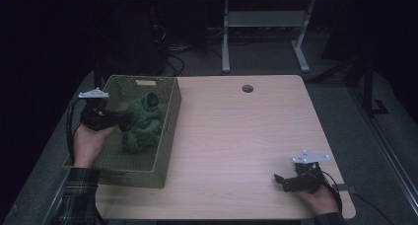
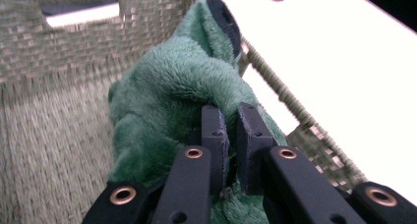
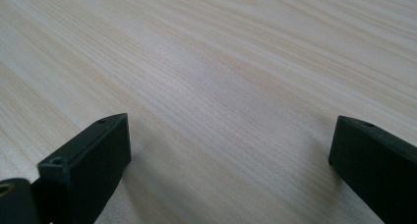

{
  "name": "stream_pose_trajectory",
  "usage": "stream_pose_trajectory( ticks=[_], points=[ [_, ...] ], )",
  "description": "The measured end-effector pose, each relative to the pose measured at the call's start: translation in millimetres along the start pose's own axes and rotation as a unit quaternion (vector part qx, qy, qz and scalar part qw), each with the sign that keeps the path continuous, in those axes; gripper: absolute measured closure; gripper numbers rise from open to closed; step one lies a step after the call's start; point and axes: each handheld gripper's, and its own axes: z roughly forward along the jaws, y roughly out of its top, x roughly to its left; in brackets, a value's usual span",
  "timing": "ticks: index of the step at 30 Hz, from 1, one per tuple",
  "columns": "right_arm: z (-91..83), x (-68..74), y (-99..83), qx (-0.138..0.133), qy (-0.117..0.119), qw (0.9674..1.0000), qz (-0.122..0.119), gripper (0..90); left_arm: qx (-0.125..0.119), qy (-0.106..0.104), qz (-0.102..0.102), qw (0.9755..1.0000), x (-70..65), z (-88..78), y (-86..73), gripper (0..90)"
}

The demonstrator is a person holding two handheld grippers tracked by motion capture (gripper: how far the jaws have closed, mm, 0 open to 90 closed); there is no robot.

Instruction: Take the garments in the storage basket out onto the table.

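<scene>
A green fleece cloth (image 1: 143, 124) is bunched inside the woven basket (image 1: 168, 131) at the table's (image 1: 236, 136) left edge. A fold of the cloth (image 2: 172, 91) is pinched between the nearly closed jaws of the left gripper (image 2: 231, 130), which is held over the basket (image 2: 54, 62) from its left side (image 1: 123, 119). The right gripper (image 1: 279, 179) is rested low on the table's near right corner, and its jaws are seen spread wide over bare wood (image 3: 221, 76) with nothing between them.
</scene>
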Motion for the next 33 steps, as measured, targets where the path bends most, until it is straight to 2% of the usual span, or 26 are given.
stream_pose_trajectory(
  ticks=[5,10,17,25,33],
  points=[
    [0.0,-0.2,0.0,0.0,0.0,1.0,0.0,1.9,-0.017,0.0,0.009,0.9998,-6.8,-9.8,8.1,83.4],
    [0.1,-0.2,0.0,-0.001,-0.001,1.0,0.001,1.9,-0.039,-0.018,0.007,0.999,-13.6,-17.7,14.9,83.4],
    [0.1,-0.3,0.0,-0.001,-0.002,1.0,0.001,1.9,-0.058,-0.024,0.03,0.9975,-29.9,-28.8,30.0,83.6],
    [0.1,-0.3,0.0,-0.001,-0.002,1.0,0.001,1.9,-0.081,-0.047,0.055,0.9941,-53.1,-36.9,49.8,83.7],
    [0.1,-0.3,0.0,0.0,-0.001,1.0,0.001,1.9,-0.098,-0.086,0.07,0.9889,-75.9,-29.3,63.4,83.6]
  ],
)
